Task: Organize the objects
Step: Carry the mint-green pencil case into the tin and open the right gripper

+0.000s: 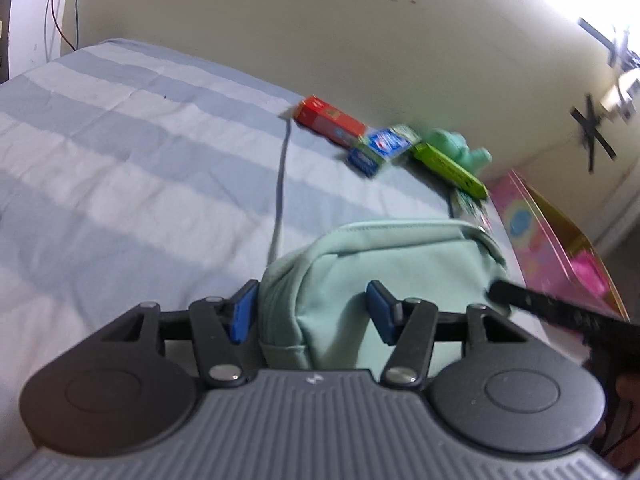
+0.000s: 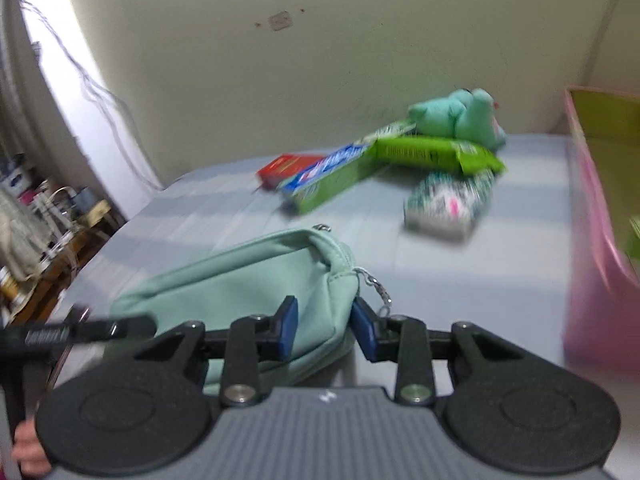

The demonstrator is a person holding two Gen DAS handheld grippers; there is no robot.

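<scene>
So the mint green pouch (image 1: pixel 384 264) is lying on the striped bedsheet (image 1: pixel 120 152), and both claws are on it, one at each end. The left gripper (image 1: pixel 312 312) has its blue pads pressed into one end, and the right gripper (image 2: pixel 324 330) is pinched tight on the zipper end. Further back near the wall sit a red box (image 2: pixel 286 166), a toothpaste box (image 2: pixel 332 174), a green packet (image 2: pixel 436 152) and what looks like a plush toy (image 2: pixel 460 114), kinda blurry.

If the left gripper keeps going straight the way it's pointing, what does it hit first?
The mint green pouch. It already sits between the fingers of the left gripper, so going forward would drive deeper into its fabric, though contact is hard to judge.
</scene>
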